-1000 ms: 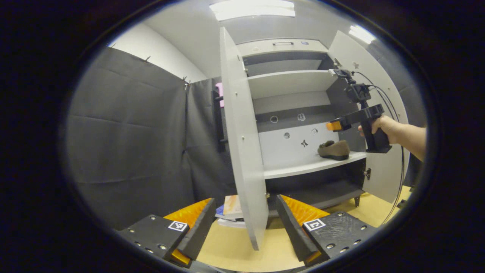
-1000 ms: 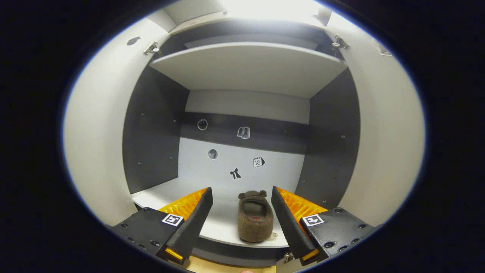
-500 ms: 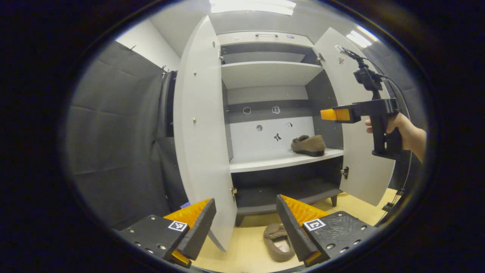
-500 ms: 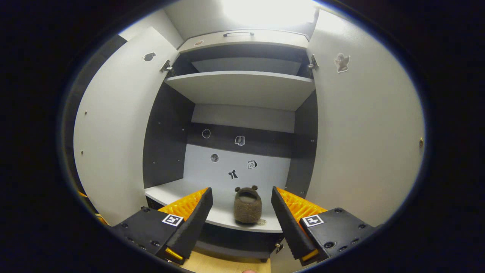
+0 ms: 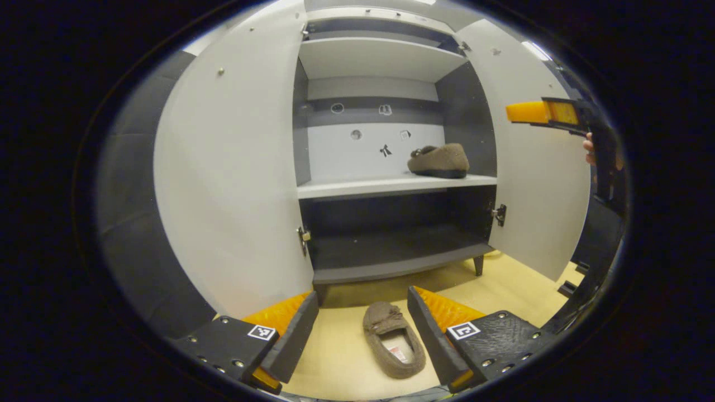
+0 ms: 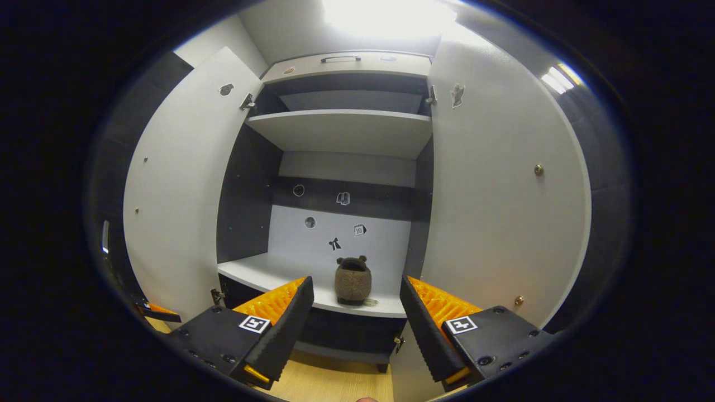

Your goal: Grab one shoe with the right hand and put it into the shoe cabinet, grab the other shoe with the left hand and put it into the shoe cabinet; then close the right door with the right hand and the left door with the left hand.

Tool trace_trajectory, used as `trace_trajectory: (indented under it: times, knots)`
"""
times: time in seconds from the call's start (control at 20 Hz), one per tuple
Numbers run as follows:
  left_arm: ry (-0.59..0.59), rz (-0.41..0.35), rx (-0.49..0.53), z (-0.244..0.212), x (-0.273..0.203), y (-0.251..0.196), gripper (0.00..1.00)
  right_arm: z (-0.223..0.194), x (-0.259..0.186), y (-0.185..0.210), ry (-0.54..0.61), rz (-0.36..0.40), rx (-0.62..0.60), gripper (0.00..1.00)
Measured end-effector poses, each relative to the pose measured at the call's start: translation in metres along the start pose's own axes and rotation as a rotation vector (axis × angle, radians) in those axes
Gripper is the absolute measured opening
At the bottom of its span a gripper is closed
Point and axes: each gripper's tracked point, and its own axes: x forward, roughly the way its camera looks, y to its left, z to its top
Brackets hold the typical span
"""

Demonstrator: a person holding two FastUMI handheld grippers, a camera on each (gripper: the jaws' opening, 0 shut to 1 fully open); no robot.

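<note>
A brown fuzzy slipper (image 5: 394, 346) lies on the wooden floor in front of the shoe cabinet (image 5: 391, 273). My left gripper (image 5: 362, 335) hangs open just above it, a finger on either side, not touching. The other slipper (image 5: 438, 160) (image 6: 353, 281) rests on the cabinet's white middle shelf (image 5: 357, 187), toward its right end. My right gripper (image 6: 356, 326) is open and empty, held back from that shelf; it shows in the left gripper view (image 5: 536, 113) at the upper right, in front of the right door (image 5: 536, 184). Both doors stand open.
The left door (image 5: 234, 184) swings out close to my left gripper. The dark bottom compartment (image 5: 391, 240) holds nothing. An upper shelf (image 6: 341, 125) sits above the middle one. Black booth cloth (image 5: 128, 223) hangs left of the cabinet. A hand (image 5: 587, 152) holds the right gripper.
My left gripper has swung from behind the left door round to the cabinet front and dropped over the floor slipper. My right gripper has drawn back from the shelf, leaving its slipper there.
</note>
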Motion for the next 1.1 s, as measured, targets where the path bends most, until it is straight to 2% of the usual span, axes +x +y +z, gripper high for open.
trace_trajectory:
  times: [0.15,0.2,0.25,0.4,0.45,0.5,0.75,0.8,0.85,0.9,1.0,1.05,1.1]
  knots:
    - [0.068,-0.019,-0.009,-0.029,0.02,-0.006,0.95,-0.002,-0.009,-0.001,-0.003,-0.006,-0.003,0.98]
    - [0.096,-0.023,-0.014,-0.042,0.025,-0.007,0.89,-0.002,-0.012,-0.001,-0.005,-0.01,-0.007,0.98]
    - [0.127,-0.028,-0.02,-0.052,0.03,-0.009,0.95,-0.004,-0.015,-0.002,-0.005,-0.017,-0.011,0.98]
    - [0.206,-0.038,-0.03,-0.082,0.041,-0.009,0.95,-0.004,-0.023,-0.003,-0.002,-0.028,-0.006,0.98]
    - [0.23,-0.04,-0.031,-0.091,0.045,-0.009,1.0,-0.002,-0.025,-0.005,0.002,-0.033,-0.005,0.98]
    - [0.255,-0.043,-0.032,-0.1,0.048,-0.01,0.95,-0.004,-0.027,-0.006,0.008,-0.037,-0.004,0.98]
    - [0.379,-0.052,-0.044,-0.146,0.062,-0.011,0.95,-0.016,-0.034,-0.006,0.057,-0.052,0.001,0.98]
    - [0.405,-0.053,-0.049,-0.155,0.064,-0.013,0.95,-0.019,-0.035,-0.006,0.065,-0.053,0.0,0.98]
    - [0.429,-0.054,-0.053,-0.163,0.066,-0.014,1.0,-0.021,-0.036,-0.005,0.073,-0.053,-0.003,0.98]
    - [0.451,-0.053,-0.056,-0.171,0.067,-0.014,0.95,-0.022,-0.037,-0.004,0.078,-0.053,-0.005,0.97]
    - [0.472,-0.051,-0.065,-0.177,0.071,-0.013,0.94,-0.025,-0.037,-0.003,0.09,-0.051,-0.011,0.98]
    - [0.477,-0.06,-0.076,-0.178,0.074,-0.015,0.98,-0.027,-0.037,-0.001,0.096,-0.048,-0.016,0.98]
    - [0.485,-0.062,-0.085,-0.181,0.074,-0.016,0.85,-0.028,-0.037,0.0,0.1,-0.045,-0.02,0.98]
